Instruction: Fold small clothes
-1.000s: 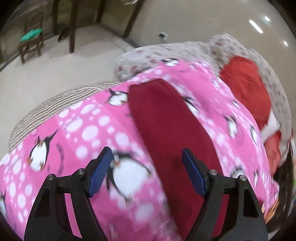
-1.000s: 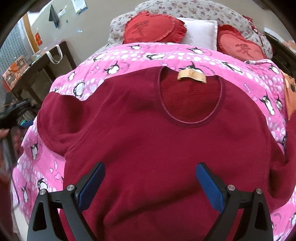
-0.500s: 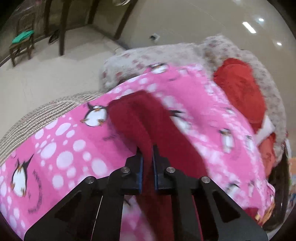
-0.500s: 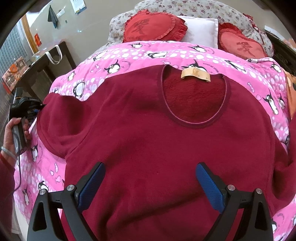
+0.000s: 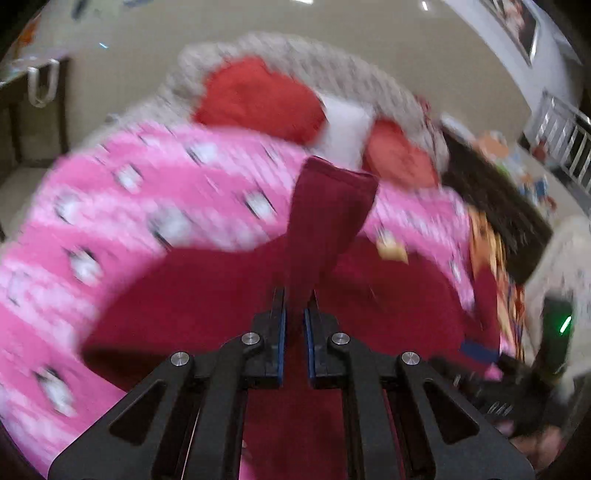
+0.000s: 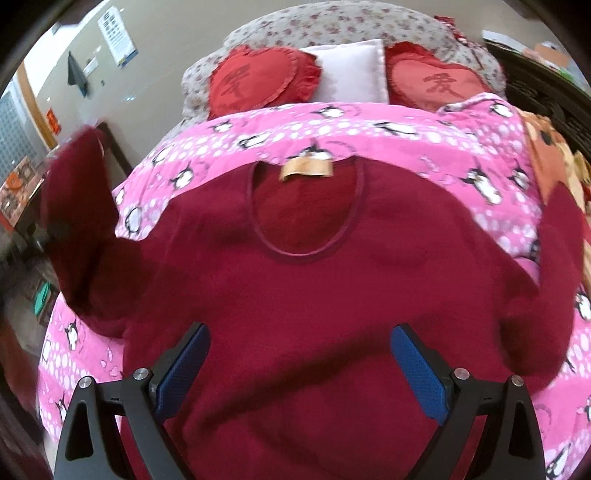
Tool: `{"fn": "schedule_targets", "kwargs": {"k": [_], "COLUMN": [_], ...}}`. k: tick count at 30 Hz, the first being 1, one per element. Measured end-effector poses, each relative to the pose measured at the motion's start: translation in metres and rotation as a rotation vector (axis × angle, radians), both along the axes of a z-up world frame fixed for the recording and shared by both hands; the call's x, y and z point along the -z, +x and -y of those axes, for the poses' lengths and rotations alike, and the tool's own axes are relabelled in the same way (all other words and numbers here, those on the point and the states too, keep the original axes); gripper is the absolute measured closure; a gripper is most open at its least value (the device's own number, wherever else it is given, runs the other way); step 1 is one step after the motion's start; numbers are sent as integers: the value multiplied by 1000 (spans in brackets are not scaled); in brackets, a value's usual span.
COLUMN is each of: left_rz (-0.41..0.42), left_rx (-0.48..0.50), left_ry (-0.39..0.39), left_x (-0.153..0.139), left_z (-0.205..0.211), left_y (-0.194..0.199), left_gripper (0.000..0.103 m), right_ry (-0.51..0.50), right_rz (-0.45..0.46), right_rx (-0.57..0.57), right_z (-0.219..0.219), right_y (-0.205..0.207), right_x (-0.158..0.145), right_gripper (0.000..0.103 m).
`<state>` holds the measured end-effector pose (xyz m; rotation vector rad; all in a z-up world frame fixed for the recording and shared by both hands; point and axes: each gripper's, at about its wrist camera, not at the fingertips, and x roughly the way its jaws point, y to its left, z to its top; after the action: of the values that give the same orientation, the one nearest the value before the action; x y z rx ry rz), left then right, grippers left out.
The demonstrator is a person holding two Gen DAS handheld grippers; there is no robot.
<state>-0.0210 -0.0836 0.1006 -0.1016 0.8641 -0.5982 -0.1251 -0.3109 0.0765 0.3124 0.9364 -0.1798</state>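
The dark red sweater (image 6: pixel 317 280) lies spread flat on the pink penguin blanket (image 6: pixel 388 136) covering the bed, neckline up at twelve o'clock with its tan label (image 6: pixel 306 169) showing just inside the collar. Its sleeve (image 5: pixel 325 221) is up off the blanket, pinched in the left gripper (image 5: pixel 294 328), whose blue-padded jaws are clamped tight on the fabric; the cuff end stands above the gripper toward twelve o'clock in the left wrist view, which is heavily blurred. From the right wrist view that same raised sleeve (image 6: pixel 77 229) hangs in the air at nine o'clock, over the blanket's edge, and the left gripper itself is hidden behind the cloth there. The right gripper (image 6: pixel 299 373) sits at six o'clock above the sweater's body, jaws spread wide, blue pads well apart and nothing between them but the flat cloth below; whether they touch it I cannot tell. The other sleeve (image 6: pixel 561 266) trails off toward three o'clock. Beyond the blanket, at twelve o'clock, two red heart cushions (image 6: pixel 258 83) flank a white pillow (image 6: pixel 351 72) against a floral bolster (image 6: pixel 332 22). At ten o'clock a beige wall (image 6: pixel 155 29) carries a paper notice (image 6: pixel 118 38).
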Motion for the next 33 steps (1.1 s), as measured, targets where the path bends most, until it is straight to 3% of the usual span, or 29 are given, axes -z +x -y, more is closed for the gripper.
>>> {"fn": "schedule_targets", "kwargs": {"k": [5,9,12,15,16,20,23,26,28,30,31,33], "left_rz": [-124,-106,-78,-1,32,64,37,2,-22,-29,-24,-4], "left_rx": [95,129,140,129,119,97,55,2,-22,-36,-43,-53], "left_ry": [106,140,125,99,104,145,143,135,104,85,88,98], "left_x": [59,51,28,10,7,6,13,21,22,20,17,12], "left_z": [46,40,22,0,-5,-24,-41,-55,-62,-65,-65,-66], "left_y": [-18,-37,-50,-63,-66,-68,-60,-55,-53,-52,-51,-52], "left_gripper": [96,93,78,46,40,40,40,40,40,40,40,40], "right_ry": [21,40,72,125,141,155,158,92,41,-41,-103,-144], "right_rz": [-16,12,30,28,18,-2,-19,-56,-80,-110,-104,-81], "right_rx": [26,-2,-19,-46,-53,-64,-117,-168,-197,-207,-211,-229], "right_z": [18,19,15,8,5,-4,-16,-33,-43,-50,-54,-54], "right_y": [-9,-4,7,18,22,27,28,36,43,47,46,40], "right_x": [-1,-7,-6,0,3,11,17,27,38,48,49,41], "right_gripper": [6,6,6,6,6,6,6,6,14,41,48,83]}}
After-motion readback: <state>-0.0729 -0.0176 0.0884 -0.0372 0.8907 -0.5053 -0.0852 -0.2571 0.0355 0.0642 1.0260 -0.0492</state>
